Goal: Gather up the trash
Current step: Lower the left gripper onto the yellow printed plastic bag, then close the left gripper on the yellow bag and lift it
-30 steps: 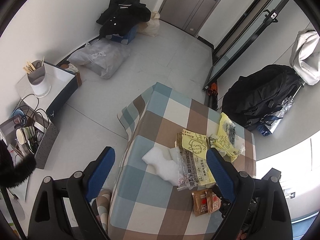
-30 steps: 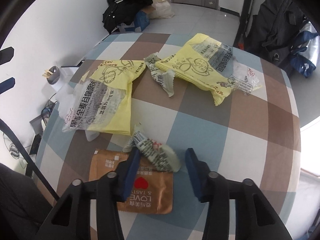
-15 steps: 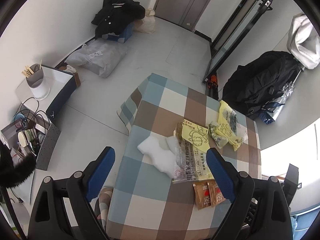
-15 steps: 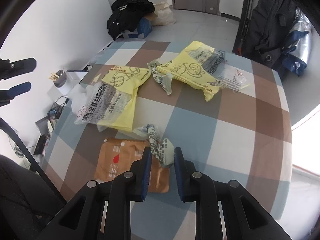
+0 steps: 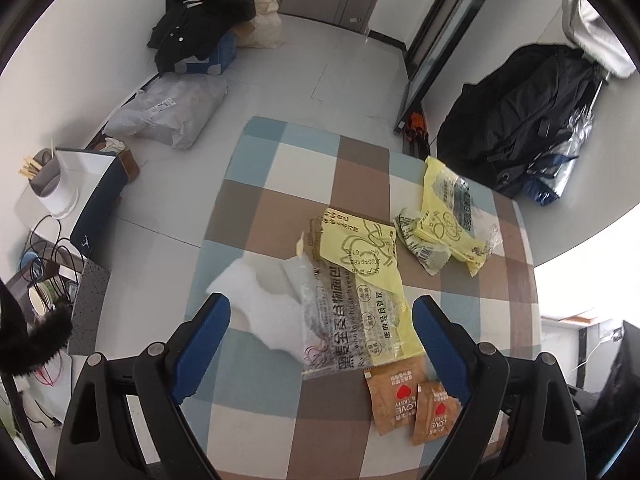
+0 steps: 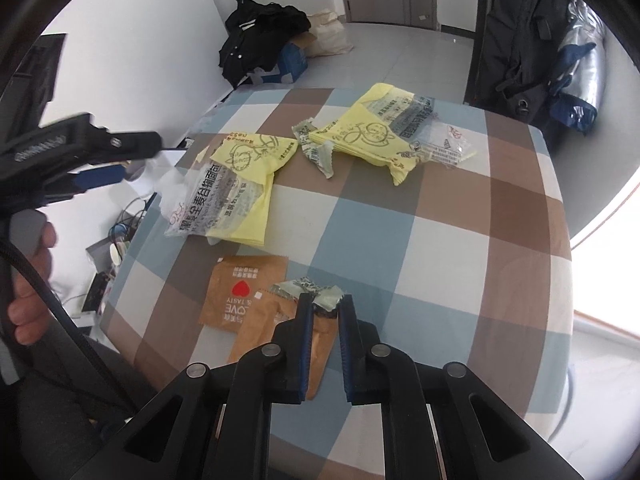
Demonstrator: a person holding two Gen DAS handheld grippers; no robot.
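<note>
My right gripper (image 6: 325,304) is shut on a crumpled green wrapper (image 6: 316,294) and holds it above two brown "LOVE & TASTY" sachets (image 6: 244,294) on the checked tablecloth (image 6: 440,240). My left gripper (image 5: 320,312) is open and empty, high above the table's near left part, over a white torn bag (image 5: 264,300) and a yellow bread wrapper (image 5: 360,280). A second yellow wrapper (image 5: 448,216) and another green wrapper (image 5: 420,246) lie farther back. The brown sachets (image 5: 412,400) lie near the left gripper's right finger.
Left of the table on the floor are a white and navy box (image 5: 96,184) with a cup, cables, a grey parcel bag (image 5: 172,112) and black clothes (image 5: 200,20). A black bag (image 5: 520,112) stands behind the table. The left gripper (image 6: 80,160) shows in the right wrist view.
My right gripper has closed on the green wrapper and lifted it off the table, pulling back. My left gripper has come closer over the table.
</note>
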